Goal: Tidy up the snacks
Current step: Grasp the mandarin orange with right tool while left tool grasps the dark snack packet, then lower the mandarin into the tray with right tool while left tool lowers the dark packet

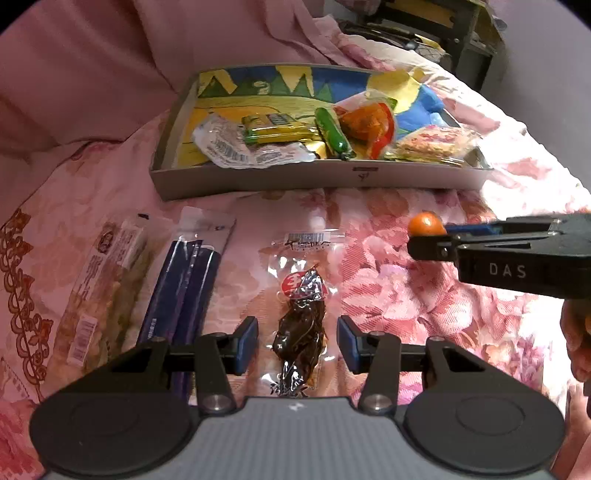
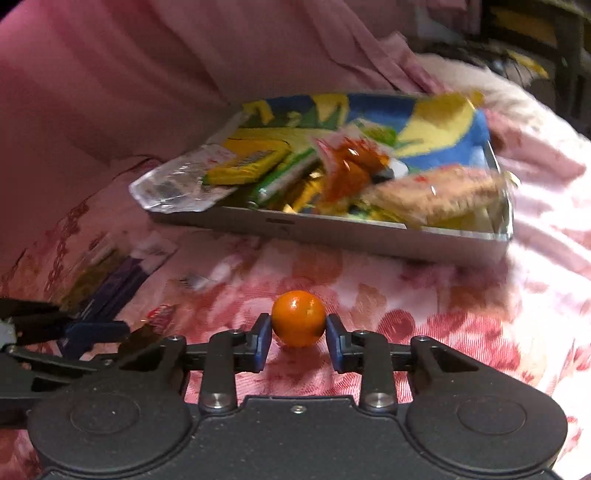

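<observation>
A small orange ball (image 2: 298, 323) sits between the blue pads of my right gripper (image 2: 298, 339), which is shut on it just above the floral bedcover. The left wrist view shows that ball (image 1: 426, 223) at the tip of the right gripper (image 1: 430, 240), in from the right. My left gripper (image 1: 298, 343) is open, its pads on either side of a clear packet of dark dried meat (image 1: 301, 325) lying flat, without pressing it. Behind stands a shallow cardboard box (image 1: 295, 179) holding several snacks: a green sausage (image 1: 332, 129), an orange-red packet (image 1: 369, 123) and a yellow packet (image 1: 277, 125).
A purple packet (image 1: 184, 291) and a long clear biscuit packet (image 1: 99, 291) lie left of the meat packet. A person's hand (image 1: 576, 332) shows at the right edge. Pink bedding rises behind the box (image 2: 332, 229). Dark furniture (image 1: 443, 22) stands at the far back.
</observation>
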`<state>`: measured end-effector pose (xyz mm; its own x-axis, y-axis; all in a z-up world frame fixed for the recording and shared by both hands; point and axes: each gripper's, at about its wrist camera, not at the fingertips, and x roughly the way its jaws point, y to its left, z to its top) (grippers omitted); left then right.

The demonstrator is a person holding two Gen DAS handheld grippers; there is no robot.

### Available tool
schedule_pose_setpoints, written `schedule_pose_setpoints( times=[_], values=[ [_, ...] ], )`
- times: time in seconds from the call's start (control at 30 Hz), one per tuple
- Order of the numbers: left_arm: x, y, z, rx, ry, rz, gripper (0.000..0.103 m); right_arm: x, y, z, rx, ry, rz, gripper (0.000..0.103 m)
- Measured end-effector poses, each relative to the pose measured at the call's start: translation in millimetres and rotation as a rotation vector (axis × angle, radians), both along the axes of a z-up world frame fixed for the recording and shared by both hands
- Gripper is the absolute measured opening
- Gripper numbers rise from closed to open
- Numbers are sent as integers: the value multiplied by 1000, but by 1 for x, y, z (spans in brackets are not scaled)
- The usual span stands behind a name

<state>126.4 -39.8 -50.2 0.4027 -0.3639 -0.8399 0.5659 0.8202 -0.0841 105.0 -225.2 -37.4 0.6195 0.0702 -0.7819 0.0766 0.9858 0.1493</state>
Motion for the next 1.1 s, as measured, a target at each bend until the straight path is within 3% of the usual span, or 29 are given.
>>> schedule_pose_setpoints(
  times=[0.37, 0.7, 1.1],
  values=[
    [-3, 7, 18, -73, -43, 55, 51, -8, 12, 18, -112, -124, 55, 33],
    [-11, 12, 39, -201, -119, 84, 51, -13, 11, 27, -120, -190, 32, 33],
    [13, 20, 55, -339, -217, 223, 51, -11, 7, 41, -108, -295, -21, 34]
  ],
)
